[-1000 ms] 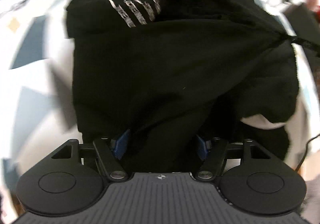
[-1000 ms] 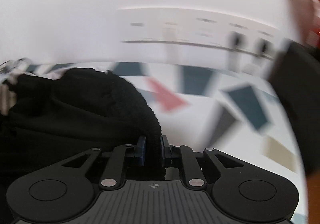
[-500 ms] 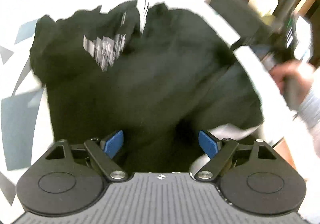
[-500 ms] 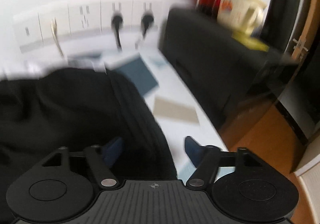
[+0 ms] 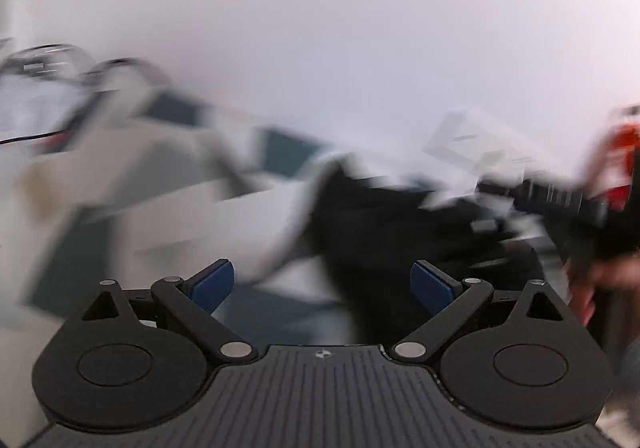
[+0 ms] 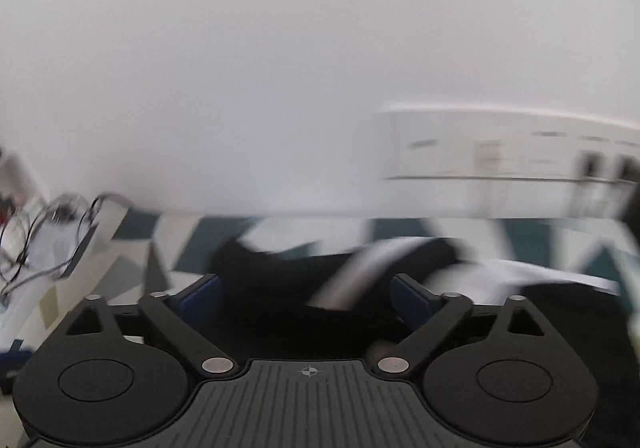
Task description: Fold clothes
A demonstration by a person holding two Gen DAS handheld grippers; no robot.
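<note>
A black garment [image 5: 384, 232] lies in a heap on the patterned table, blurred by motion, with a white piece of cloth [image 5: 288, 232] at its left. My left gripper [image 5: 322, 286] is open and empty, above and short of the heap. In the right wrist view the black garment [image 6: 280, 280] lies just past my right gripper [image 6: 306, 294], which is open and empty; a white piece [image 6: 500, 276] lies across it. The right gripper's body and the hand holding it show at the right edge of the left wrist view [image 5: 560, 199].
The table cover [image 6: 180, 244] has white, teal and grey shapes. A white wall stands behind with a row of sockets [image 6: 500, 147]. Cables [image 6: 48, 224] lie at the far left. Red objects [image 5: 620, 151] stand at the right edge.
Both grippers have opened and let go of the black garment. Both have swung up and away, so the wall fills most of each view. The garment now lies on the table.
</note>
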